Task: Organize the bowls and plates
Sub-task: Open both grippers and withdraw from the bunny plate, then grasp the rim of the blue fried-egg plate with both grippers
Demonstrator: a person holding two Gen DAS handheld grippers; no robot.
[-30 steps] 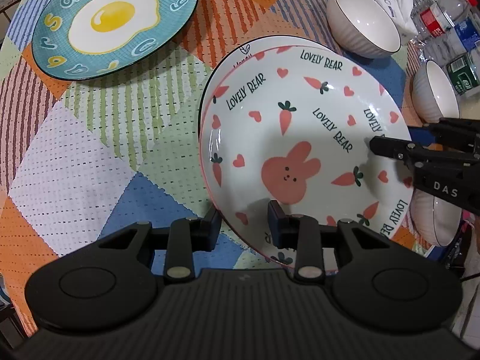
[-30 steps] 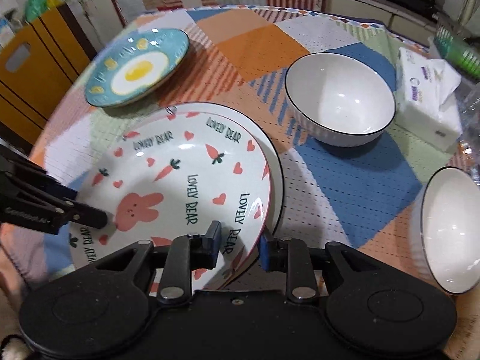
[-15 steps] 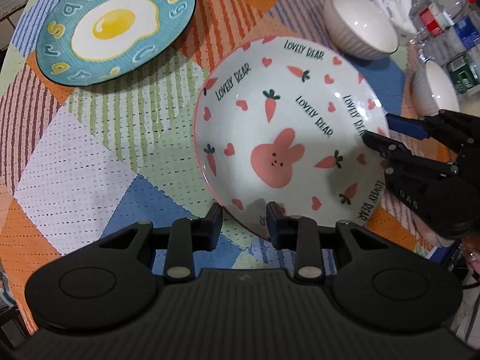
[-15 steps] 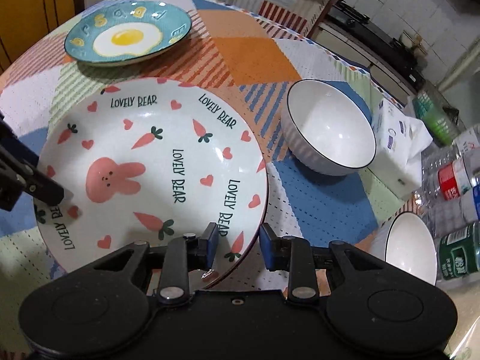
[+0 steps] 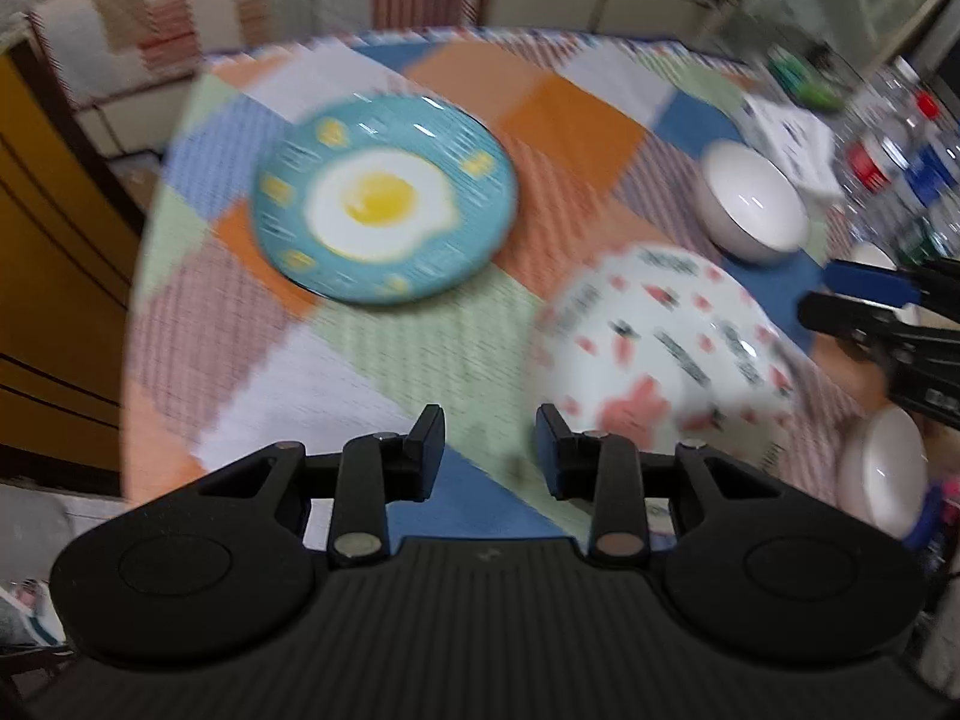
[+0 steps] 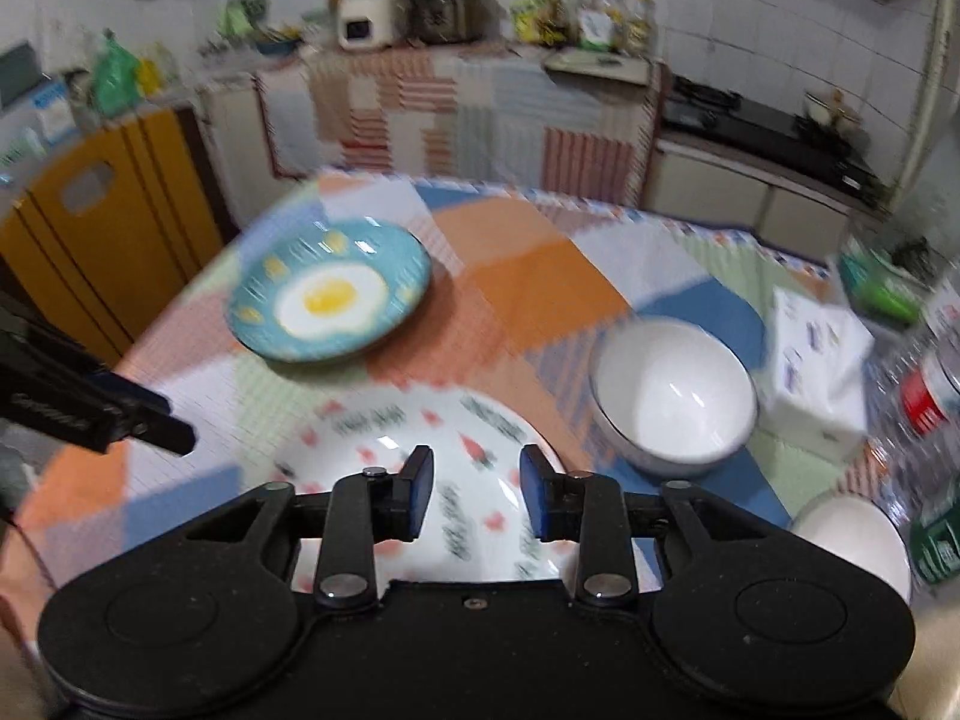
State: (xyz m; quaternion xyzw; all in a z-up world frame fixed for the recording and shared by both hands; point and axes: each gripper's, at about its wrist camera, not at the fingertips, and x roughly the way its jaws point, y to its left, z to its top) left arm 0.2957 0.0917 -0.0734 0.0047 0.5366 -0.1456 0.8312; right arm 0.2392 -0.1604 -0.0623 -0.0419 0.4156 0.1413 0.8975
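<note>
Both tools had lifted off the bunny plate (image 6: 420, 468), the right tool (image 6: 470, 489) just spreading and the left tool (image 5: 489, 450) parted and empty, leaving it on the table (image 5: 576, 102) below-right of the left tool, the egg plate (image 5: 384, 198) farther left.

bunny plate (image 5: 666, 348) motion-blurred, lettering unreadable
</note>
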